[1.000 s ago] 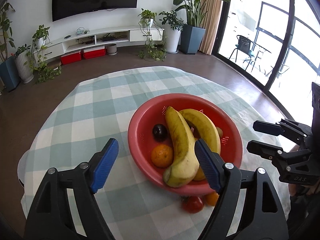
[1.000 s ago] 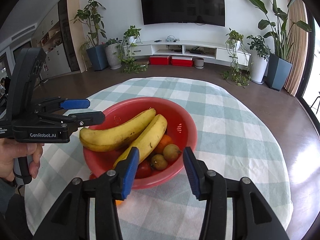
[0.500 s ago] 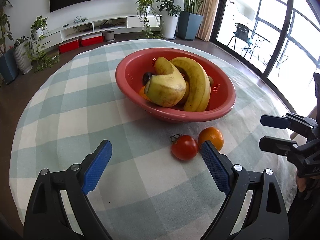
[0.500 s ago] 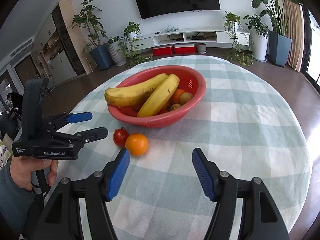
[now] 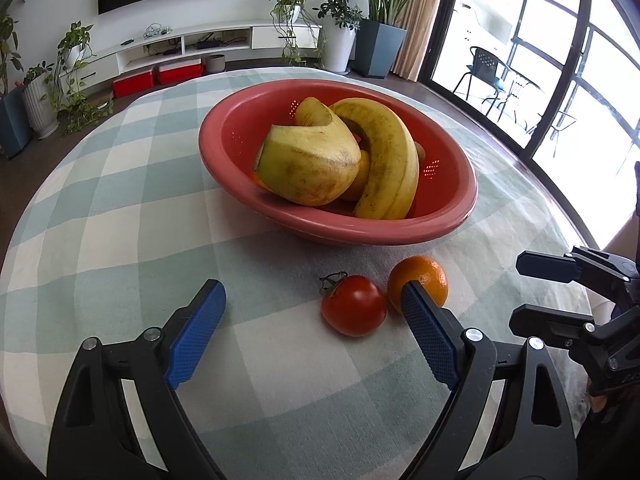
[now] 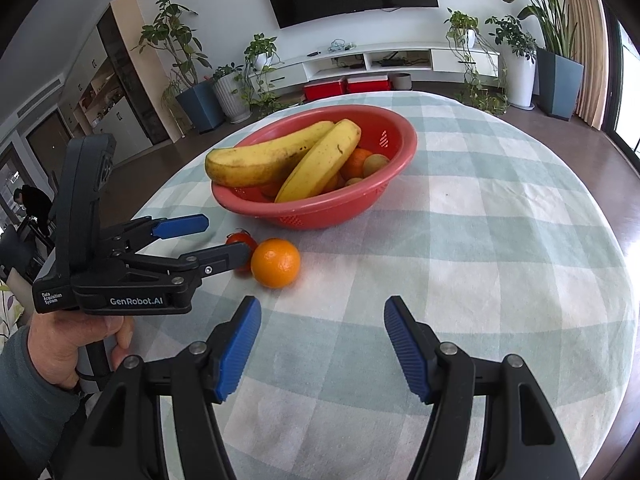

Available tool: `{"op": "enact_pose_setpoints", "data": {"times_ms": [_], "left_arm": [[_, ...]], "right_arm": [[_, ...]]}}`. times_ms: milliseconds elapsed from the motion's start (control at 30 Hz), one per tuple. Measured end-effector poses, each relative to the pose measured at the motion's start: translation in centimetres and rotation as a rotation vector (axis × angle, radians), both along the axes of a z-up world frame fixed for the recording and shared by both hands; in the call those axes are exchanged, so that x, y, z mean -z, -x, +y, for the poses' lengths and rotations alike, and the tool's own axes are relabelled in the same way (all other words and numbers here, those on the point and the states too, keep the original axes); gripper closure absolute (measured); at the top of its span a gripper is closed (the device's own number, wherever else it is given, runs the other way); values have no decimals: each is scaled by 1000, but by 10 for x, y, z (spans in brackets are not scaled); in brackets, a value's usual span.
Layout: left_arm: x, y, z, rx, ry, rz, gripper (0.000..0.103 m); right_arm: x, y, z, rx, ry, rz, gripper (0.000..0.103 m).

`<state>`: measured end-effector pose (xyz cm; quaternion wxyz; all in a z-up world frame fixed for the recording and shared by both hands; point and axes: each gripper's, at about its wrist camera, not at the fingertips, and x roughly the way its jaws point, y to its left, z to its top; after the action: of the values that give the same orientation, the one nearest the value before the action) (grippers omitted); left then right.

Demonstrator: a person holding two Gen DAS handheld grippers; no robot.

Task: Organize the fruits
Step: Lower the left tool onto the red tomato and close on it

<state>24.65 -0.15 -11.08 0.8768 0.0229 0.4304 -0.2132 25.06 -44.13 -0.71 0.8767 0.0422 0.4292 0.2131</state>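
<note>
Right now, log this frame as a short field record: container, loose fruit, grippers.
container: red bowl on the checked tablecloth
in bowl: two bananas, plus smaller fruit partly hidden
loose fruit: tomato and orange, side by side in front of the bowl
left gripper: open, holding nothing, nearest the tomato
right gripper: open, holding nothing

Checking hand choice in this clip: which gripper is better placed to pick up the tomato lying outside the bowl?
Left, probably. The left gripper is open with the tomato just ahead, inside its right finger. The right gripper is also open but points at bare tablecloth, and the orange lies between it and the tomato.
</note>
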Motion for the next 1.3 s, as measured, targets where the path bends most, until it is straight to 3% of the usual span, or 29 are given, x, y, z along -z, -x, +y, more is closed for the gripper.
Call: {"op": "enact_pose_setpoints", "data": {"times_ms": [67,333,433,900,1000,1300], "left_arm": [[2,-3,2,-3,-3,5,22],[6,-1,-1,38,-28,11,24],[10,-1,-10,70,-50,17,37],[11,-4,-19,99,-76,-12,59],[11,-3,-18,107,-70,-13,70],[8,3,-6,87,-4,-10,71]], "right_arm": [[2,-1,0,-2,1,3,35],[4,-1,-4,9,-3,3,35],[5,-2,-3,7,-1,8,35],[3,-4,7,-9,35,4,35],[2,-7,10,-5,47,5,35],[2,-15,21,7,72,2,35]]}}
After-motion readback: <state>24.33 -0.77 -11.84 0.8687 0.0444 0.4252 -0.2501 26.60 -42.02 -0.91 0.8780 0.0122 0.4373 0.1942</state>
